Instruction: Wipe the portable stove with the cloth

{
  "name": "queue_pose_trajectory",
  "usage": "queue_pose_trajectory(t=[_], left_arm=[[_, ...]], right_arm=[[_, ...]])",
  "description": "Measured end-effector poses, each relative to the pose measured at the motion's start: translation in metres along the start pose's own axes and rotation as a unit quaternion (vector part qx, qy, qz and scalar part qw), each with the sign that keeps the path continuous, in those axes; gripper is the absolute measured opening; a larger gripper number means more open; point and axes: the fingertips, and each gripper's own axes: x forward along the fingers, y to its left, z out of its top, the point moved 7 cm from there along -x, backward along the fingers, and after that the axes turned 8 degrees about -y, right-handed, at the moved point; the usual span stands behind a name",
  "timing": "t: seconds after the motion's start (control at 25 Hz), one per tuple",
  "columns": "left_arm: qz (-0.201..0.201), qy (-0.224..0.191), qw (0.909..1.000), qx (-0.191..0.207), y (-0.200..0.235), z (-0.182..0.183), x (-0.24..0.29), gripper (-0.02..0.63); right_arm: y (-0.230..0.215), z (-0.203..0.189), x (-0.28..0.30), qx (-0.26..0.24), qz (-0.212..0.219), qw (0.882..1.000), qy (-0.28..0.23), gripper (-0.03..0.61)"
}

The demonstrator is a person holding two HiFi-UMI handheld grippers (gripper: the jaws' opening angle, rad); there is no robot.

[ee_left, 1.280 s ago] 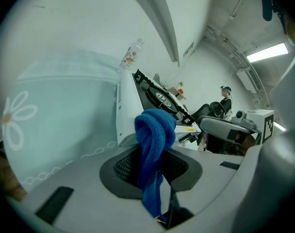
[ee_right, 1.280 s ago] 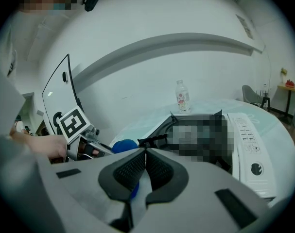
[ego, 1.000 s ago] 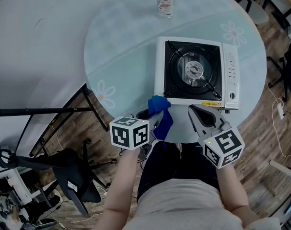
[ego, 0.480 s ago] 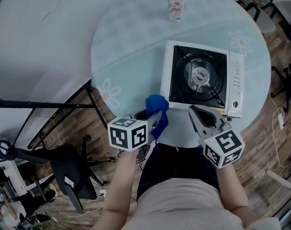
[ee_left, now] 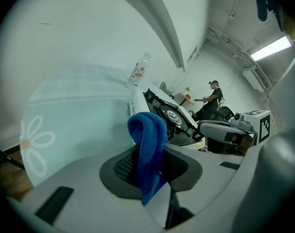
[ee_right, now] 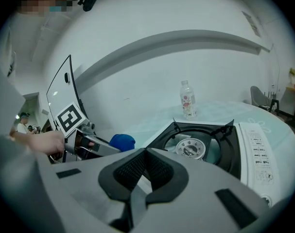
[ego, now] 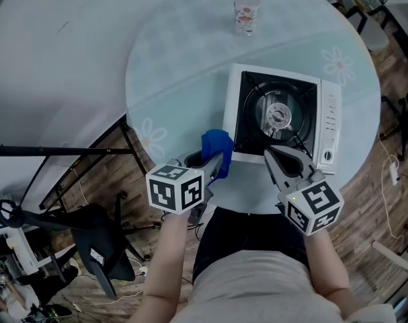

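Left gripper: clamped on blue cloth, fold sticking up past the pads. Right gripper: pads pressed together, empty. Head view only: cloth just beside lower-left corner of portable stove; stove right of centre on round glass table; bottle upright at top centre, well apart from stove. Left gripper view only: person standing far off, upper right. Right gripper view: control panel close up, right of frame.
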Motion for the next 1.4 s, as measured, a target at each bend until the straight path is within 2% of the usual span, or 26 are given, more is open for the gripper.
queue_pose_trajectory(t=[0.96,1.4], left_arm=[[0.019,-0.002,0.9997,0.013,0.008,0.040,0.039,0.104],[0.016,0.000,0.9996,0.022,0.011,0.062,0.059,0.104]], right_arm=[[-0.024,0.025,0.026,0.004,0.032,0.999,-0.013,0.023],[-0.035,0.039,0.042,0.031,0.044,0.998,-0.029,0.023]])
